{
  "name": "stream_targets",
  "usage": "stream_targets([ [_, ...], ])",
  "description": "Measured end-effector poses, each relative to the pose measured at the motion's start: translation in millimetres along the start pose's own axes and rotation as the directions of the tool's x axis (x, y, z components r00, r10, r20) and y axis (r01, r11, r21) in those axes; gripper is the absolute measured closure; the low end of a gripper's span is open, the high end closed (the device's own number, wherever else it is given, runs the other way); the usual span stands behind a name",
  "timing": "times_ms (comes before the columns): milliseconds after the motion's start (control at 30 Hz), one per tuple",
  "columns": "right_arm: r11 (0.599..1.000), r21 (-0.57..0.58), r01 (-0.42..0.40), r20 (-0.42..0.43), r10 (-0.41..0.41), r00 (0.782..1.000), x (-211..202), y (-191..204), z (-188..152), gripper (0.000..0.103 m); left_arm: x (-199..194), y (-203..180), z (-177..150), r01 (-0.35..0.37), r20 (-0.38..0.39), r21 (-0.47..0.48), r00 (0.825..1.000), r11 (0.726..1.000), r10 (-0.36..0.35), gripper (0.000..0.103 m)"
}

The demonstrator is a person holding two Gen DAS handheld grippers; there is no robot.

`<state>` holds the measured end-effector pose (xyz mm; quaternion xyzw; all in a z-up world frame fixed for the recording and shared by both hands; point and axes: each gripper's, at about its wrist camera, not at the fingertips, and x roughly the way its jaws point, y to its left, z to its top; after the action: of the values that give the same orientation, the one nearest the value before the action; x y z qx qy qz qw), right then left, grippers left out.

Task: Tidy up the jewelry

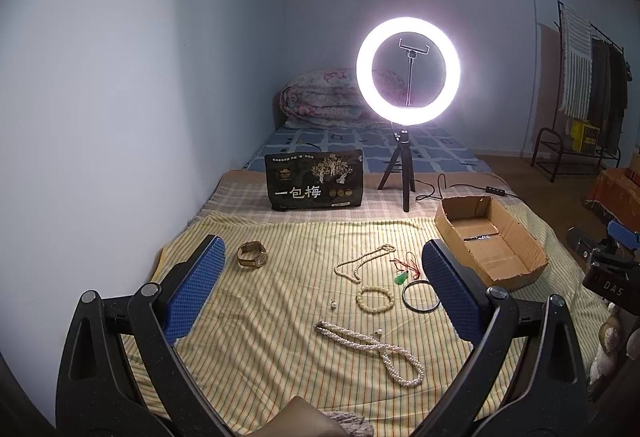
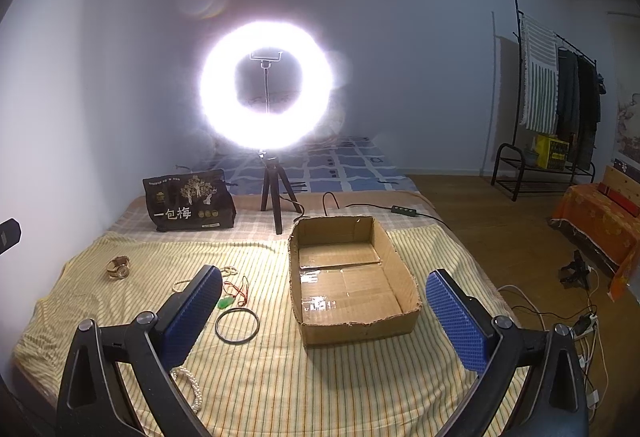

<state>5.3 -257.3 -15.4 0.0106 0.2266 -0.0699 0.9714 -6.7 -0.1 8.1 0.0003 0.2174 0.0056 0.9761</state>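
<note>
Several pieces of jewelry lie scattered on a yellow striped cloth (image 1: 280,277) spread over a bed. Nearest the left wrist camera is a long white pearl necklace (image 1: 372,347), doubled into a loop. Beyond it sit a cream beaded bracelet (image 1: 375,299), a thin dark bangle ring (image 1: 420,296), a green pendant on a red cord (image 1: 401,277), and a second, finer pearl strand (image 1: 362,261). Two small loose pearl pieces lie near the bracelet and necklace. A gold-toned wristwatch (image 1: 252,254) rests well apart, toward the left.

To the right of the jewelry stands an open brown cardboard box (image 2: 394,269), nothing visible inside but its taped floor. The bangle lies just beside its left wall.

The left gripper (image 1: 324,293) hovers above the jewelry, its blue-padded fingers spread wide, holding nothing. The right gripper (image 2: 324,321) hangs over the box's near end, likewise spread wide and holding nothing.

Behind stand a lit ring light on a black tripod (image 1: 408,71) and a black snack bag with Chinese lettering (image 1: 314,179).
</note>
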Motion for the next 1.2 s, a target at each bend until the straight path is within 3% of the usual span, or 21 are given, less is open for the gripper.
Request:
stream_targets([
  [1200, 1.000, -0.009, -0.024, -0.022, 0.023, 0.999, 1.3, 0.8, -2.9, 0.000, -2.6, -0.1, -0.3, 0.000, 0.001, 0.000, 1.000, 1.000, 0.000, 0.003],
])
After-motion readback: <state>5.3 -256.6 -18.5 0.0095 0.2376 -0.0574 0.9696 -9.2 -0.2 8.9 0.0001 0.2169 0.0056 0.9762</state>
